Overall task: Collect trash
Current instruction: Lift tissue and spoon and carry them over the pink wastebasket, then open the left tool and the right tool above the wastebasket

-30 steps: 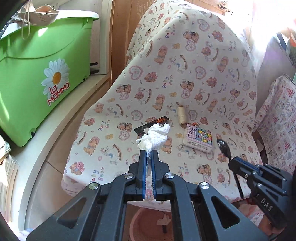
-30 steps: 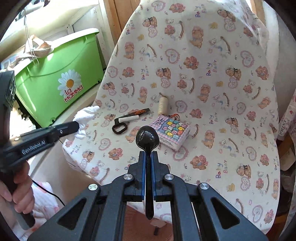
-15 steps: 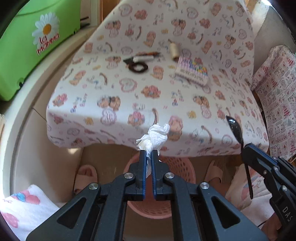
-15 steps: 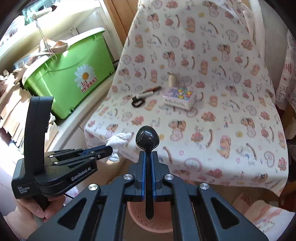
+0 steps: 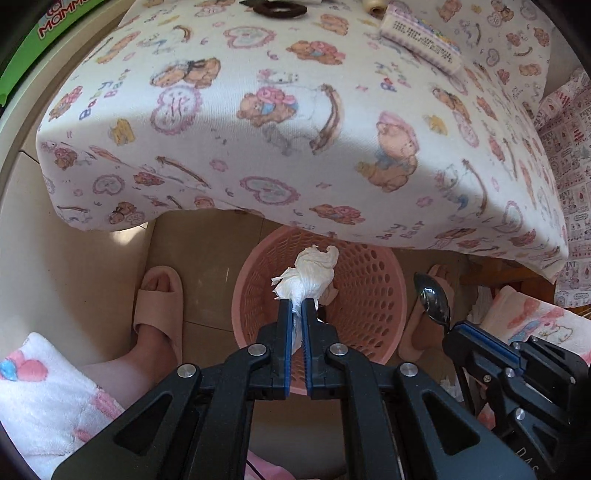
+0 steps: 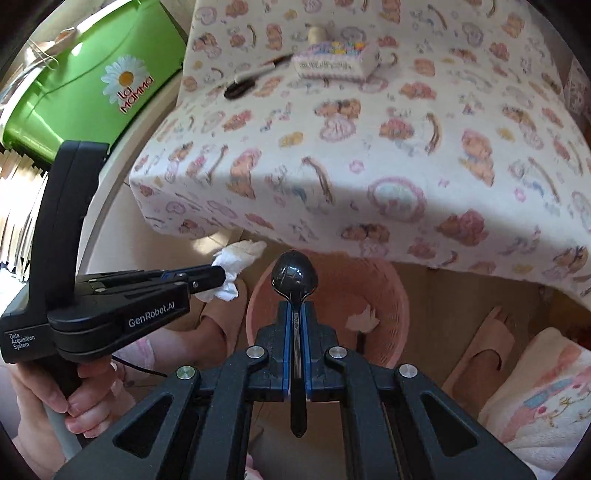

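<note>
A crumpled white tissue point(image 5: 308, 275) is pinched in my left gripper point(image 5: 294, 308), which is shut on it and points steeply down over the pink perforated basket point(image 5: 373, 295) on the floor. In the right wrist view the same tissue point(image 6: 236, 264) hangs just left of the basket point(image 6: 388, 295). My right gripper point(image 6: 294, 312) is shut on a black plastic spoon point(image 6: 294, 275), bowl forward, above the basket's near rim. A white scrap point(image 6: 364, 319) lies inside the basket. The spoon point(image 5: 434, 302) also shows at the right of the left wrist view.
The basket sits partly under the front edge of a chair with a teddy-bear cover point(image 5: 295, 122). On the seat lie scissors point(image 6: 240, 86), a tissue pack point(image 6: 336, 62) and a thread spool point(image 6: 317, 33). A green bin point(image 6: 85, 85) stands left. Slippered feet point(image 5: 159, 306) flank the basket.
Both grippers have dropped from above the chair seat and tipped downward; the tissue and the spoon now hang over the pink basket on the floor. Both grips are unchanged.
</note>
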